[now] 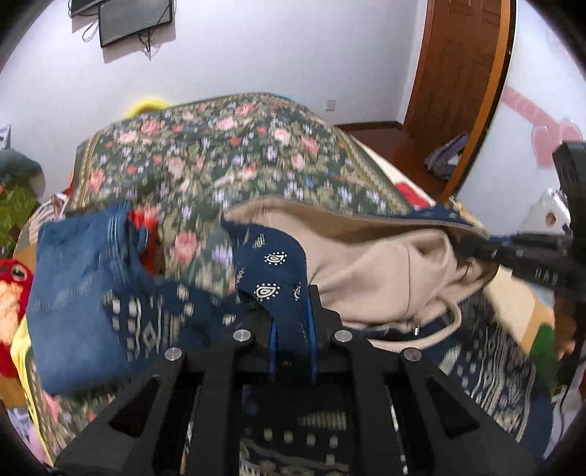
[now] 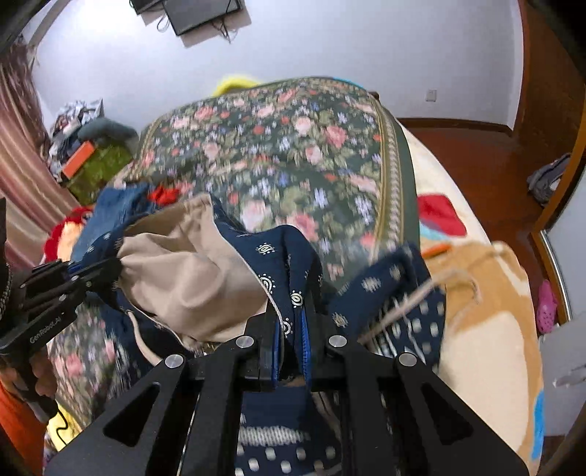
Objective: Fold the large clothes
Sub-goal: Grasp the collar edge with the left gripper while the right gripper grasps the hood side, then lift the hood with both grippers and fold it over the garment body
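A navy patterned hooded garment with beige lining (image 1: 370,263) is held up over the bed between both grippers. My left gripper (image 1: 292,318) is shut on its navy paisley edge (image 1: 273,271). My right gripper (image 2: 291,329) is shut on the same navy edge (image 2: 293,263); the beige lining (image 2: 190,271) bulges to its left. The right gripper shows at the right of the left wrist view (image 1: 531,260). The left gripper shows at the left of the right wrist view (image 2: 62,289). A drawcord (image 2: 421,296) hangs at right.
A floral quilt (image 1: 227,157) covers the bed behind. A blue denim piece (image 1: 77,293) and red toy (image 1: 11,293) lie at left. A beige and brown blanket (image 2: 487,329) lies at right. A wooden door (image 1: 461,73) and wall screen (image 1: 135,18) are behind.
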`<state>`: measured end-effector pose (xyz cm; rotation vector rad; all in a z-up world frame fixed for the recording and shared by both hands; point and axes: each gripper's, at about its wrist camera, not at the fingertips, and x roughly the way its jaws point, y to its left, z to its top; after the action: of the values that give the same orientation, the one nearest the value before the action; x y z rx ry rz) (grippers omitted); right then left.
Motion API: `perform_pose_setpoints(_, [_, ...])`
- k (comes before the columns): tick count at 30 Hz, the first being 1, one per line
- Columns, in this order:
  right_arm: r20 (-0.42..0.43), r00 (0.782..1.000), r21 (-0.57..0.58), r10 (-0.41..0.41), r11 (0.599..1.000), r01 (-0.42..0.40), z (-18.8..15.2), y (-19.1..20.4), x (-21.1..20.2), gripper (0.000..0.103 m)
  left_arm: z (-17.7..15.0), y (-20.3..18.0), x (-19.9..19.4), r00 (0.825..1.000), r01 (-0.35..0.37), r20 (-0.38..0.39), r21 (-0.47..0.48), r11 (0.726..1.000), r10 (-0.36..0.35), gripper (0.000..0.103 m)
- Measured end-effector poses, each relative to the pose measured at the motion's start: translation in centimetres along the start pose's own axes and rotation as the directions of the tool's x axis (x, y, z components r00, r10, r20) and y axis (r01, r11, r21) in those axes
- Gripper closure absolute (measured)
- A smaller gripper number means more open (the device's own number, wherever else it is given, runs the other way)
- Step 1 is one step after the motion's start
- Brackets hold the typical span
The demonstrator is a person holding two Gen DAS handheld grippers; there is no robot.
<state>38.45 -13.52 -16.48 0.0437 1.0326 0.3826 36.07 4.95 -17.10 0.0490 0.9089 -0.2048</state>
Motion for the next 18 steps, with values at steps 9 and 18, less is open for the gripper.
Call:
perform_pose_setpoints(9, [-0.069, 0.997, 0.016, -0.042, 0.999, 0.043, -4.6, -0.7, 0.2, 0.093, -6.2, 1.1, 1.7, 0.993, -0.009, -0.122, -0.069, 0.998, 0.001, 0.079])
perform_pose_setpoints(18, [-0.163, 0.982, -0.048, -0.1, 0.995, 0.093, -7.0, -0.3, 0.4, 0.079, -8.4, 2.1, 0.3, 0.991, -0.034, -0.133, -0.104, 0.994, 0.02, 0.05])
